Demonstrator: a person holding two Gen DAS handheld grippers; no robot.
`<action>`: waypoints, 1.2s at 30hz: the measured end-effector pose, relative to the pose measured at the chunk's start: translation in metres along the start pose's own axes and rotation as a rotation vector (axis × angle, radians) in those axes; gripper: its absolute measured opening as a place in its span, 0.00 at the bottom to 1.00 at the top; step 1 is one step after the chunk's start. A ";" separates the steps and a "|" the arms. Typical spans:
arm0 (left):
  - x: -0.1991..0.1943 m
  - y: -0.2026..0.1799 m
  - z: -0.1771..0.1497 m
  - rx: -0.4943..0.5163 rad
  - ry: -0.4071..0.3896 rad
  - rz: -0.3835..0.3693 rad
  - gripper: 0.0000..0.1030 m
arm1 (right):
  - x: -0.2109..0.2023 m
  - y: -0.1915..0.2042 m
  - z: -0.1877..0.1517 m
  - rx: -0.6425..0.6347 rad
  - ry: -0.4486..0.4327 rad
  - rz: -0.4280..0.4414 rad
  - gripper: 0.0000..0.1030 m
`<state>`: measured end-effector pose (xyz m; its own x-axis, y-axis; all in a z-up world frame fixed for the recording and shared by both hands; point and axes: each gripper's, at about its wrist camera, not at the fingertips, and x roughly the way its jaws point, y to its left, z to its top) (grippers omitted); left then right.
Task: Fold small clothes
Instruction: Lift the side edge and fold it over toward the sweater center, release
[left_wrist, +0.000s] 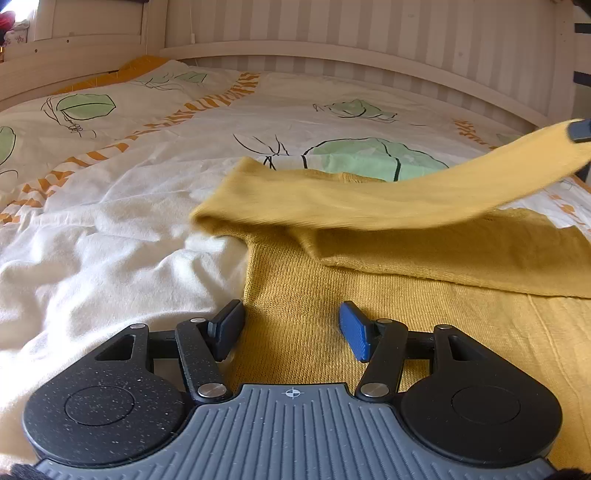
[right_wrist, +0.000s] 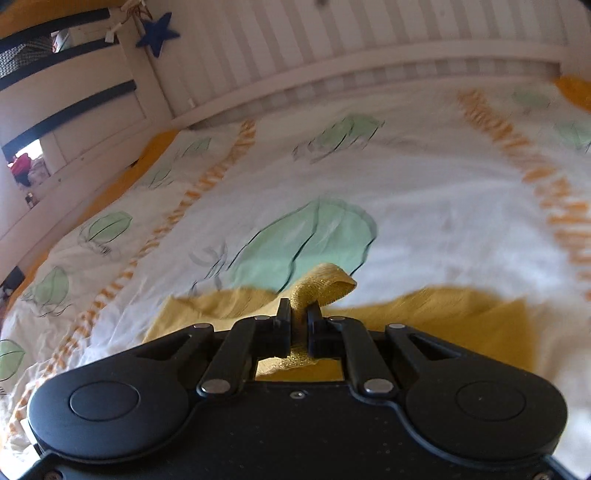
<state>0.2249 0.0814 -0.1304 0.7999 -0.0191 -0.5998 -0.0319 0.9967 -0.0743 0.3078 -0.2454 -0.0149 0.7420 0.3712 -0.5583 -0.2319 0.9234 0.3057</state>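
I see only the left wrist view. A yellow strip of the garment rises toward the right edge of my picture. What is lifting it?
Observer: The right gripper is; it is shut on the sleeve of the yellow sweater, and a folded bit of knit sticks out past its fingertips.
Operator: Is there anything in its path on the bed?
Observer: No; ahead of it lies only the leaf-print duvet, up to the white bed rail.
Operator: And what hangs beyond that?
Observer: A blue star hangs on the bed frame, upper left in the right wrist view.
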 end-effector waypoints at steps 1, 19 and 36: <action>0.000 0.000 0.000 0.000 0.000 -0.001 0.54 | -0.004 -0.005 0.004 -0.009 -0.007 -0.022 0.15; -0.008 0.006 0.016 -0.018 0.024 -0.032 0.55 | -0.010 -0.034 0.036 0.198 -0.015 0.036 0.15; -0.009 -0.071 0.038 0.291 -0.048 -0.281 0.56 | -0.006 0.091 0.127 0.086 -0.072 0.351 0.15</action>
<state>0.2427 0.0137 -0.0895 0.7807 -0.2970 -0.5498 0.3573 0.9340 0.0029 0.3621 -0.1755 0.1139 0.6701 0.6530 -0.3529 -0.4286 0.7286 0.5342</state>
